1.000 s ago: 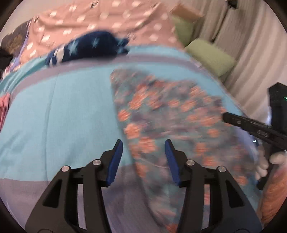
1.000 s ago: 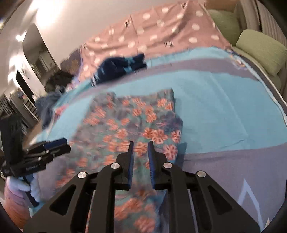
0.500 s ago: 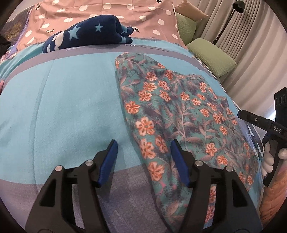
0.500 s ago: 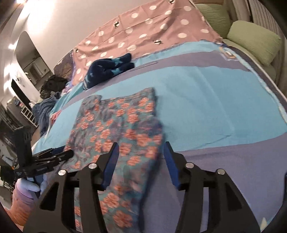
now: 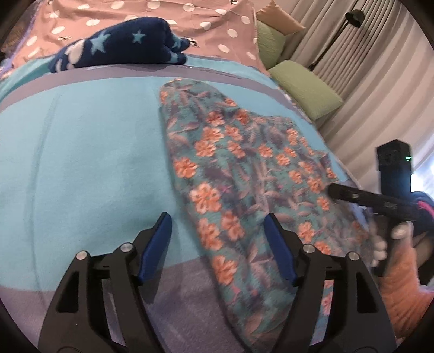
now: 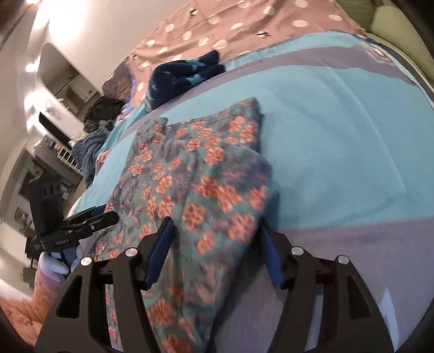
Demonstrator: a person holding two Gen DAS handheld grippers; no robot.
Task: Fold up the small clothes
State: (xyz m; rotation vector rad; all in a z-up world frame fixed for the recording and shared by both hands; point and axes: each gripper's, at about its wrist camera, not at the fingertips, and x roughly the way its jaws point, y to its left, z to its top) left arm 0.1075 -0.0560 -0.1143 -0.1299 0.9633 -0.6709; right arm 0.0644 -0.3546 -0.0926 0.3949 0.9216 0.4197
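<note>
Left wrist view
Left gripper (image 5: 218, 240): released, jaws spread wide and holding nothing, low over the near end of the garment.
Garment (image 5: 244, 187): a floral piece lying long and folded on the blanket (image 5: 81, 163), its straight edge running away from the left gripper.
Right gripper (image 5: 360, 198): reaches in over the garment's far side, seen side-on, so from here I cannot tell its jaws apart.
Step, as I judge it: a fold has just been laid and both tools are free for the next one.
Doing it well: pinch both layers at the near corner, lift little, and carry the end straight along the garment so the edges stay matched.
Hard to see: the near end is blurred and runs under the gripper body, so the hem corners cannot be made out.

Right wrist view
Right gripper (image 6: 217, 248): let go as well, jaws wide and empty, straddling the garment's near edge.
Garment (image 6: 195, 168): a raised ridge sits between the jaws, and a loose corner pokes out at the far left.
Star item (image 6: 184, 73): dark blue, well beyond the garment, near the dotted sheet (image 6: 230, 24).
Doing it well: smooth that ridge flat before closing, or it will be creased in.
Hard to see: the cloth nearest the jaws is smeared, and its bottom edge is cut off by the frame.
</note>
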